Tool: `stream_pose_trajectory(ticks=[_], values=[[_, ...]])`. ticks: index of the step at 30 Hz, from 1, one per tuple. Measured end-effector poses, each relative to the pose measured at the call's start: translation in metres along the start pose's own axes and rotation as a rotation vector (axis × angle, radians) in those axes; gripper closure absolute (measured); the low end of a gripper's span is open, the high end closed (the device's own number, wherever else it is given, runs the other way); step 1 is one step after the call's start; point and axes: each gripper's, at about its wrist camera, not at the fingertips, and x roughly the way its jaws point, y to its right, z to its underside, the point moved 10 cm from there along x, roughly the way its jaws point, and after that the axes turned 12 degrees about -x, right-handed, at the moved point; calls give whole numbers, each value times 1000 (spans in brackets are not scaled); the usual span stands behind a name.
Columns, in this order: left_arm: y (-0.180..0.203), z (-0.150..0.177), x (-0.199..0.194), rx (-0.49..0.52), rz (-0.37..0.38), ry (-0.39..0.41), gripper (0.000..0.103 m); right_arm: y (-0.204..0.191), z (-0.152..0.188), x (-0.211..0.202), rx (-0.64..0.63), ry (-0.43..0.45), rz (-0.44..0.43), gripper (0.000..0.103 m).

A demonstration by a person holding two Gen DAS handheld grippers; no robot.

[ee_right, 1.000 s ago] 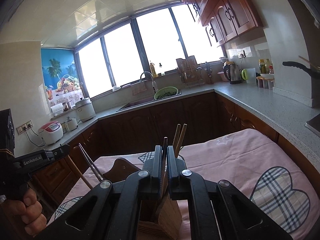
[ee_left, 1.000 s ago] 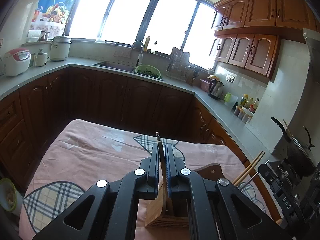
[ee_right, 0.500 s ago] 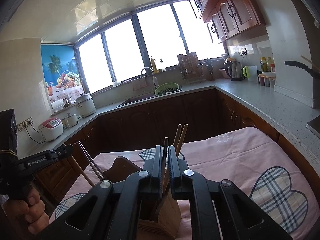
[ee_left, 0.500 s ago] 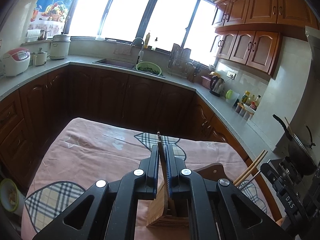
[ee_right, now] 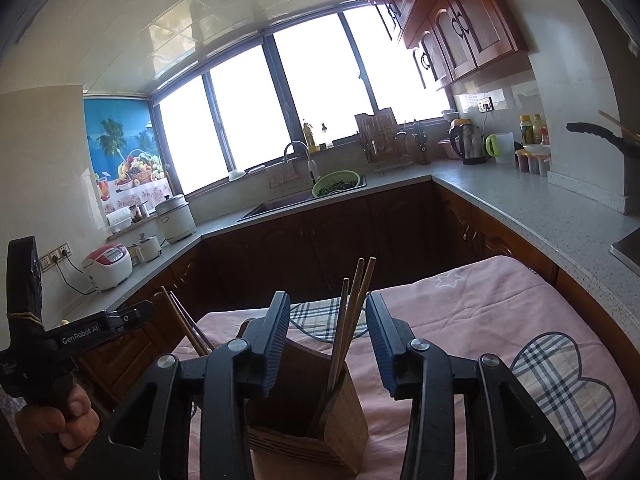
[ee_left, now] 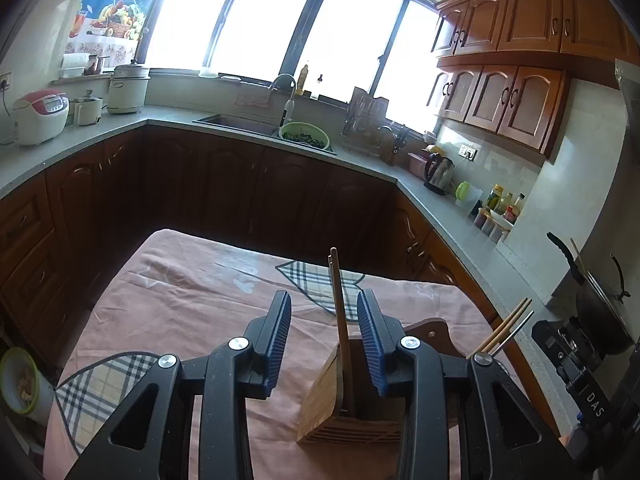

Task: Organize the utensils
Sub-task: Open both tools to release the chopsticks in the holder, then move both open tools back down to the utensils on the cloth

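Wooden holder [ee_left: 344, 408] base hidden behind fingers [ee_left: 370, 340]

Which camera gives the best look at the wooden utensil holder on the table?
The right wrist view: the wooden utensil holder sits centred, its open top and the chopsticks standing in it plainly visible. The left wrist view shows only one slatted side, with the rest hidden behind a gripper finger.

Daylight pours in through the wide windows [ee_left: 280, 20], which are blown out to plain white in both views. The lower cabinets [ee_left: 224, 196] beneath them sit in deep shadow against that backlight. Fisheye distortion bows the ceiling [ee_right: 180, 20] and upper cabinets [ee_left: 520, 40], and the corners darken to black. Focus is sharp throughout, with no motion blur.
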Motion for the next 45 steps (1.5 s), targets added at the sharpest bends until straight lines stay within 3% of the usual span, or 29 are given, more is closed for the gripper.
stream_pose_trajectory(ticks=[2, 4, 5, 6, 9, 19, 26, 45], values=[[-2, 3, -8, 0, -4, 9, 52, 0, 0, -5, 6, 6, -5, 51], [-5, 7, -17, -2, -14, 13, 35, -1, 1, -11, 13, 10, -13, 35], [-7, 10, -21, -4, -17, 15, 32, -1, 1, -15, 16, 13, -16, 21], [-9, 14, -26, -4, -19, 13, 30, -1, 1, -18, 16, 18, -21, 14], [-14, 28, -40, -1, -27, -11, 23, -4, 5, -29, 13, 7, -30, 13], [-35, 72, -99, -12, -47, -84, 23, -8, 23, -83, 19, -7, -51, 12], [-46, 96, -135, -26, -72, -122, 23, -6, 54, -117, 34, -53, -53, 12], [-65, 161, -162, -16, -139, -273, 23, -13, 164, -156, 34, -270, -62, 8]])
